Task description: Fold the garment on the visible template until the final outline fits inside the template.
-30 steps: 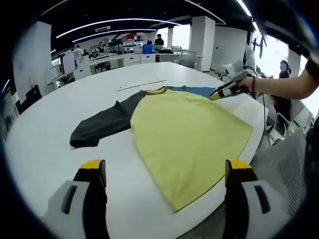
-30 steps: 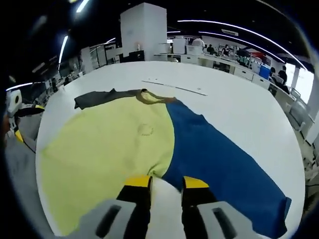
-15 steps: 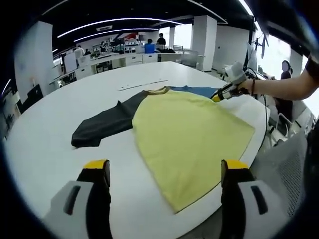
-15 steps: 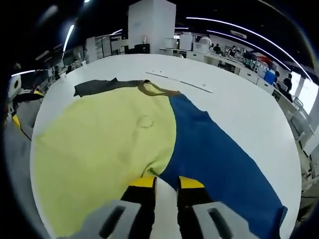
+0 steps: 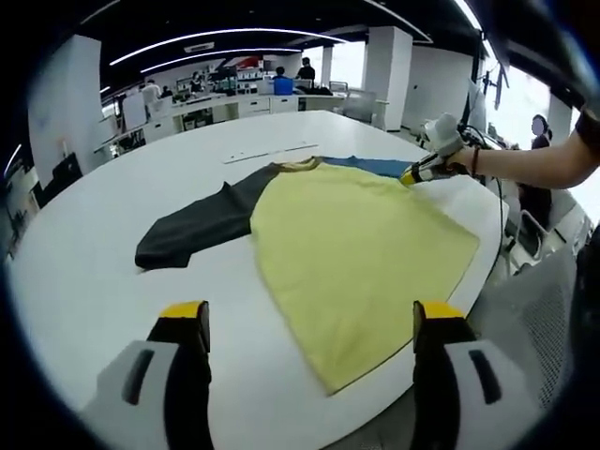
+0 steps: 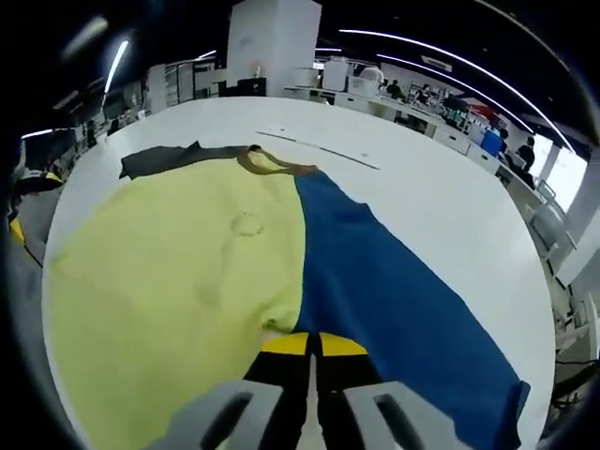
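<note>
Right gripper view: right gripper (image 6: 313, 343) jaws narrower than a second ago, now pinching shirt (image 6: 178, 272) armpit seam | left gripper (image 5: 307, 319) spread, idle | first fold ready to start.

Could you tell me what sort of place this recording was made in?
Probably an open-plan office or lab: a big white table holds the garment, with desks behind and strip lights overhead.

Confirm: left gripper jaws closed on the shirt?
No. The left gripper has its jaws wide apart above the table, off the shirt.
</note>
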